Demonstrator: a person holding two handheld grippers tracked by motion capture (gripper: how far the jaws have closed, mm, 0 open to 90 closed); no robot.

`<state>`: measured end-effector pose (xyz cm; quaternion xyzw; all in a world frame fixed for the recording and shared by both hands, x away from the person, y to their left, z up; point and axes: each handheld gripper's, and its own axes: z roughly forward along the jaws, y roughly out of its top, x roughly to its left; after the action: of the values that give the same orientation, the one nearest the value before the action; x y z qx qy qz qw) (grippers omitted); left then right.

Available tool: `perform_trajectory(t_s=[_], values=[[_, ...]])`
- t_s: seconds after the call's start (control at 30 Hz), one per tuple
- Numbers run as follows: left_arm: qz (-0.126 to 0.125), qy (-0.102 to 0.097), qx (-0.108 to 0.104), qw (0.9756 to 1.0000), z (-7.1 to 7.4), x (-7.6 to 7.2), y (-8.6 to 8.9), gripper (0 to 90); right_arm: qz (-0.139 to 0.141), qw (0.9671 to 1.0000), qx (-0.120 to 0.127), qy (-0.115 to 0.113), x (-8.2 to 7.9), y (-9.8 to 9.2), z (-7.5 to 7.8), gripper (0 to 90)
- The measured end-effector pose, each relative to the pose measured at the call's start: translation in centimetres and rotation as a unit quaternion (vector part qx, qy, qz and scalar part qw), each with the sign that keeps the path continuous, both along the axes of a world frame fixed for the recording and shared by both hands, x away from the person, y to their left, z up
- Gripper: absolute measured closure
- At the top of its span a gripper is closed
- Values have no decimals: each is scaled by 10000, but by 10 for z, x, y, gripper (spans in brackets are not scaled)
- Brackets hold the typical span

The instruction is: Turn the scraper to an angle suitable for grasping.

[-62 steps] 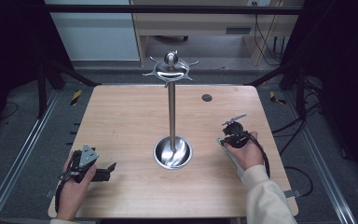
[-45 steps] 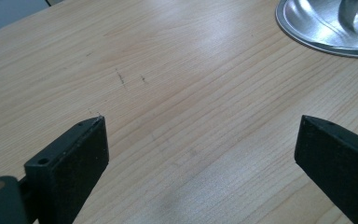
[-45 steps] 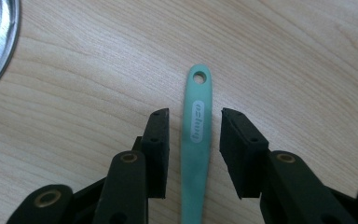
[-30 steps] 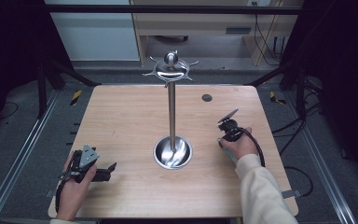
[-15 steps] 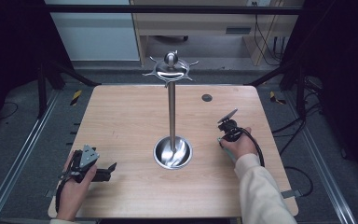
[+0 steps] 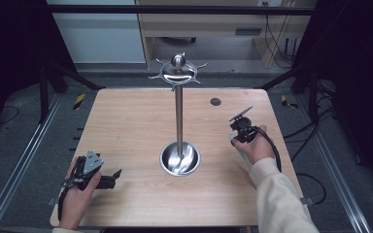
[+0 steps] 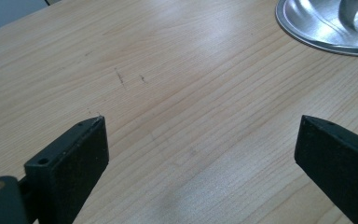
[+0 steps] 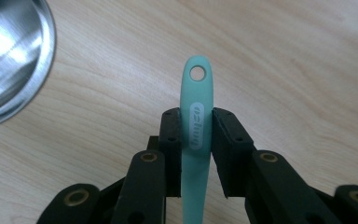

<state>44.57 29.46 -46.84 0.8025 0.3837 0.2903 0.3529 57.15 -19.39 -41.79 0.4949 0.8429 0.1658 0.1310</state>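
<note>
My left tongs [image 6: 118, 173] rest near the surface's [image 6: 126, 131] near-left corner, jaws standing wide apart with nothing but bare wood between them; in the left gripper view the rim of the stand's steel base dish [image 7: 326, 28] shows off at the upper right. That hanging stand [image 6: 178, 121] rises from the middle of the surface, its hooked crown [image 6: 177, 73] up top.

Toward the right edge, my right tongs [image 8: 196, 128] are clamped on the mint-green handle [image 8: 195, 140] of a utensil, the pads pressing its flat sides just below the hanging hole [image 8: 197, 73]. They have just been closing on it, and the handle sits squarely between them. The handle tip points away from me above the wood, right of the base dish.

I judge this thing light, slightly rubbery and flexible, so not slippery but prone to swivelling. Holding close under the hole, as now, should keep the tip steady for threading onto a hook.
</note>
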Motion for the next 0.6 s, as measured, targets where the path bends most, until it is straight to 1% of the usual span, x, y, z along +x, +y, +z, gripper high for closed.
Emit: perform_trajectory(t_s=[0.13, 0.2, 0.23, 0.27, 0.3, 0.33, 0.37, 0.4, 0.47, 0.5, 0.6], values=[[1, 4, 1, 10000, 0, 0, 0, 27, 22, 9998, 19, -198, -4, 2, 19, 742], [2, 5, 3, 10000, 0, 0, 0, 27, 113, 9994, 32, -336, -6, 1, 28, 742], [3, 7, 1, 10000, 0, 0, 0, 27, 76, 9993, 57, -360, -7, 3, 34, 742], [3, 7, 1, 10000, 0, 0, 0, 27, 76, 9993, 57, -360, -7, 3, 34, 742], [2, 7, 0, 10000, 0, 0, 0, 27, 111, 9988, 97, -458, -9, 4, 43, 742], [3, 8, 1, 10000, 0, 0, 0, 27, 183, 9983, 87, -544, -10, 3, 48, 742], [2, 8, 0, 10000, 0, 0, 0, 27, 183, 9983, 87, -544, -10, 3, 48, 742], [2, 7, 1, 10000, 0, 0, 0, 27, 157, 9981, 112, -585, -12, 4, 54, 742], [3, 7, 2, 10000, 0, 0, 0, 27, 245, 9967, 170, -750, -14, 4, 65, 742], [5, 12, 3, 10000, 0, 0, 0, 27, 227, 9965, 196, -782, -16, 5, 70, 742], [3, 8, 2, 10000, 0, 0, 0, 27, 289, 9947, 290, -939, -20, 5, 82, 742]])
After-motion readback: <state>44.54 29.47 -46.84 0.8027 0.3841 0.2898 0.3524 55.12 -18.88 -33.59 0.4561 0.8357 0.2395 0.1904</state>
